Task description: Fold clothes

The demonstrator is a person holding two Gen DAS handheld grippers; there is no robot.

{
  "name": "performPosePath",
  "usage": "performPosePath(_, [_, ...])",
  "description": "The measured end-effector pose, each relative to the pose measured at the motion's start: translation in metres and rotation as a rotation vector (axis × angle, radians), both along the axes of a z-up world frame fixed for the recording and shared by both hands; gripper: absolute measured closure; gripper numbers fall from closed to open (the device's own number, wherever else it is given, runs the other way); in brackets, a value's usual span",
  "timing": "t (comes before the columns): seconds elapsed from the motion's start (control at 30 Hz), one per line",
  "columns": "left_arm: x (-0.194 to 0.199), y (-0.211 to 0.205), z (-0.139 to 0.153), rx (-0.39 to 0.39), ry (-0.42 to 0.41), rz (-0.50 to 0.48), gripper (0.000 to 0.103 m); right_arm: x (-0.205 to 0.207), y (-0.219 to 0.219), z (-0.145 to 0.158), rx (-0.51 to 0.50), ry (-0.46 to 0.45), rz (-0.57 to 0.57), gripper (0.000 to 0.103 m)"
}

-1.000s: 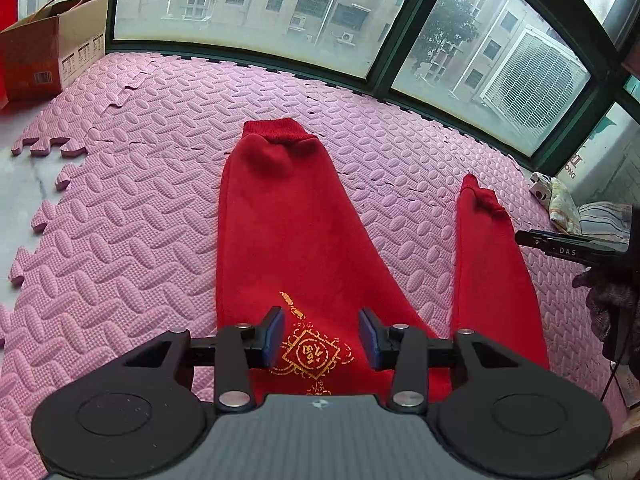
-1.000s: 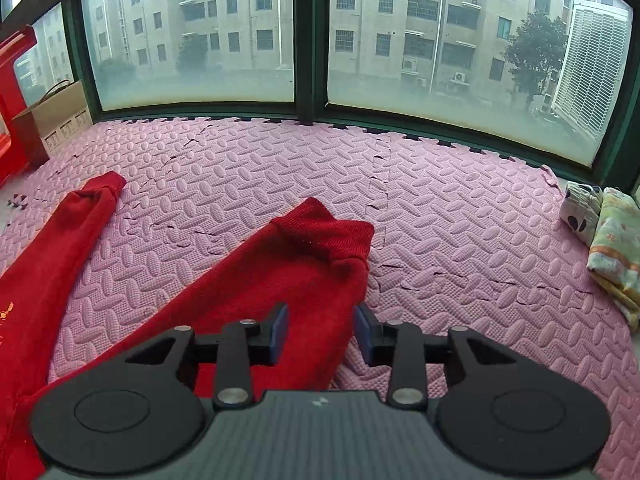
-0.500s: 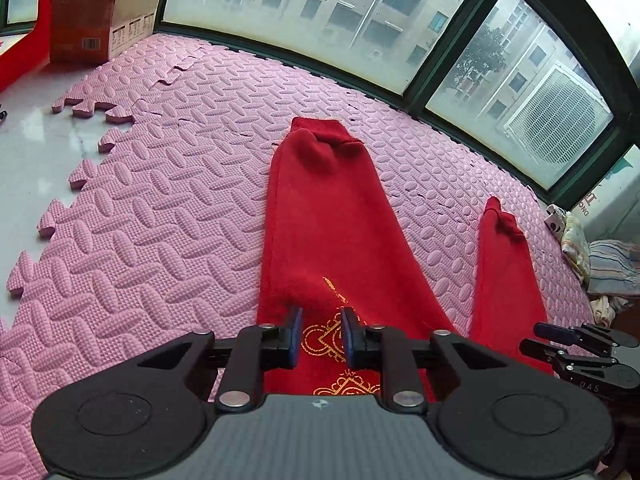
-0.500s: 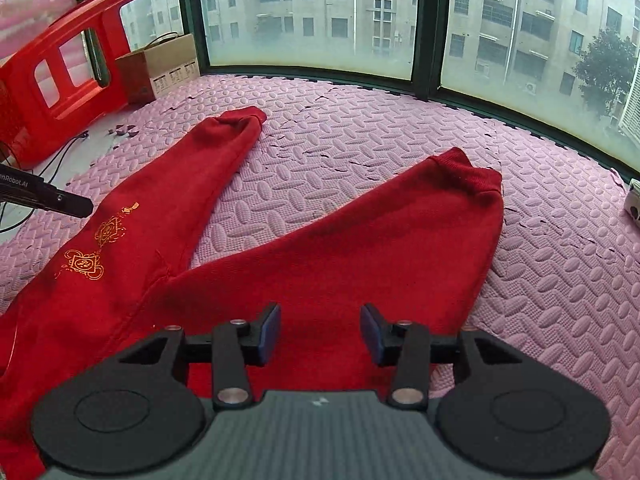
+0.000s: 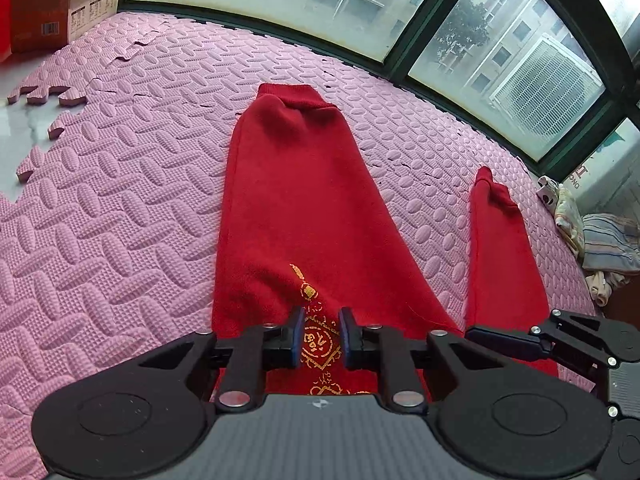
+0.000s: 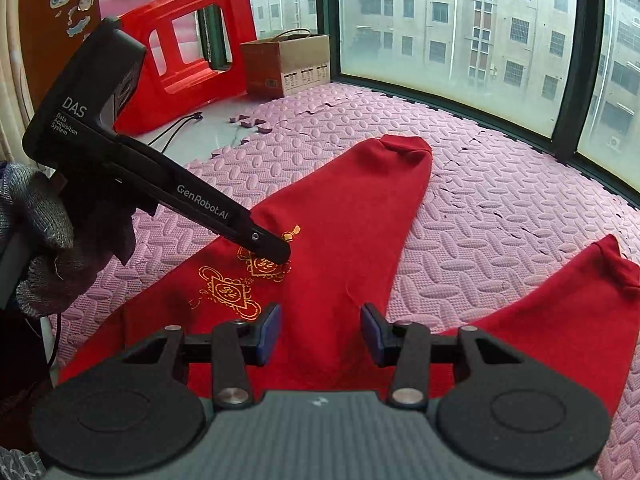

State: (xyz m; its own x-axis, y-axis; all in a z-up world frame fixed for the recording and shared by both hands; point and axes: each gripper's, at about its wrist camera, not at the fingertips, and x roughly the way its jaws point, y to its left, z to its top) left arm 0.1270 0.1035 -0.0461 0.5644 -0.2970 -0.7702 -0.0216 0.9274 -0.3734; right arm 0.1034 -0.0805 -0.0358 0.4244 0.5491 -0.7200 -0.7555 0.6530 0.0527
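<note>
Narrowing over the gold motif [image 5: 320, 340], left claw [image 5: 320, 334] has just been closing; pads stand a small gap apart w/ fabric showing between them, contact not confirmed, nothing lifted. Right claw [image 6: 320, 334] sits approx. half open, empty, above the crotch of the red trousers [image 6: 352, 240], which lie flat, legs splayed, on the pink foam floor mat [image 6: 500, 208]. Judged: knit is soft, light, limp, non-fragile; will drape and bunch. Best hold: pinch at waistband or cuff [image 5: 296, 98] edges.
</note>
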Motion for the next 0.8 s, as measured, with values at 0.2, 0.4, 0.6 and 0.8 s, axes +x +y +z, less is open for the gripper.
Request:
performPosePath(0.2, [-0.007, 0.009, 0.0, 0.017, 0.002, 0.005, 0.083, -0.025, 0.024, -0.014, -0.051, 0.021, 0.098, 0.059])
performPosePath(0.4, [-0.011, 0.012, 0.001, 0.021, -0.001, 0.005, 0.082, -0.062, 0.019, -0.003, -0.064, -0.006, 0.174, 0.059])
performPosePath(0.6, [-0.012, 0.012, 0.001, 0.027, -0.006, 0.013, 0.082, -0.101, 0.022, -0.003, -0.07, 0.002, 0.263, 0.061])
performPosePath(0.8, [-0.013, 0.011, 0.001, 0.044, -0.011, 0.022, 0.082, -0.112, 0.02, -0.001, -0.059, -0.019, 0.247, 0.062])
